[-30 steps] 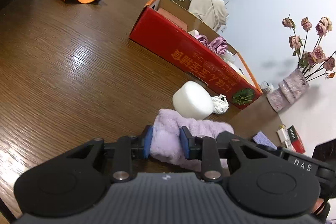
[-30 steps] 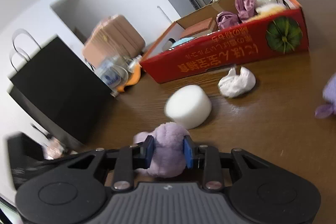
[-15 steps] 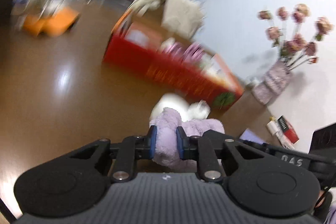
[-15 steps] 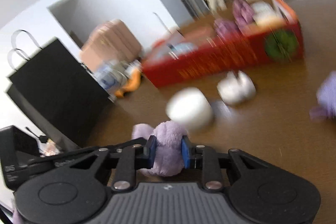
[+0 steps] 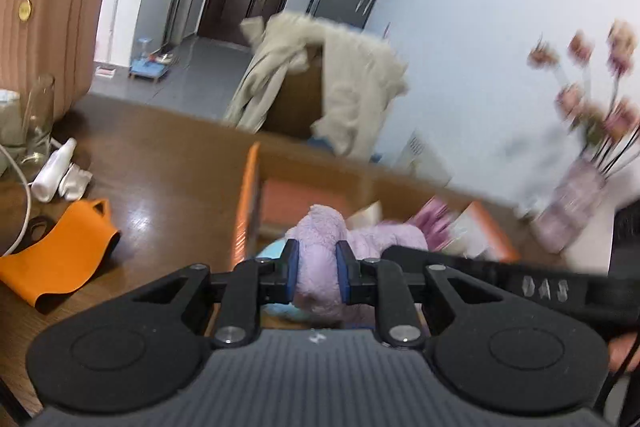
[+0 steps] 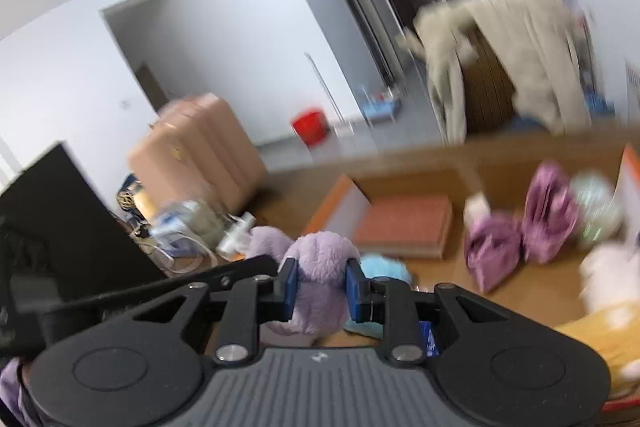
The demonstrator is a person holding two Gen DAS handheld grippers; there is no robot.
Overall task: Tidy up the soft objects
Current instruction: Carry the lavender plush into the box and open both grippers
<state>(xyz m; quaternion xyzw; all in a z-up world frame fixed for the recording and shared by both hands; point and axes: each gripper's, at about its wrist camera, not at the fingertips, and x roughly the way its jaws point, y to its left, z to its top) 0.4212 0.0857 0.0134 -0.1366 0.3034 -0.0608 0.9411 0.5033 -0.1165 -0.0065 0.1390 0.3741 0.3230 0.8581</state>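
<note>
Jaws of left gripper (image 5: 317,264) and right gripper (image 6: 322,282) each pinch the purple plush (image 5: 320,231), above the box (image 5: 245,203).

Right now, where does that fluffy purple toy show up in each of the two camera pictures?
Left wrist view: the purple plush toy sits at lower centre, pinched by the left gripper, over the open box.
Right wrist view: the same toy sits at lower centre, pinched by the right gripper.
Shared landmark: the beige coat draped behind the table.
</note>
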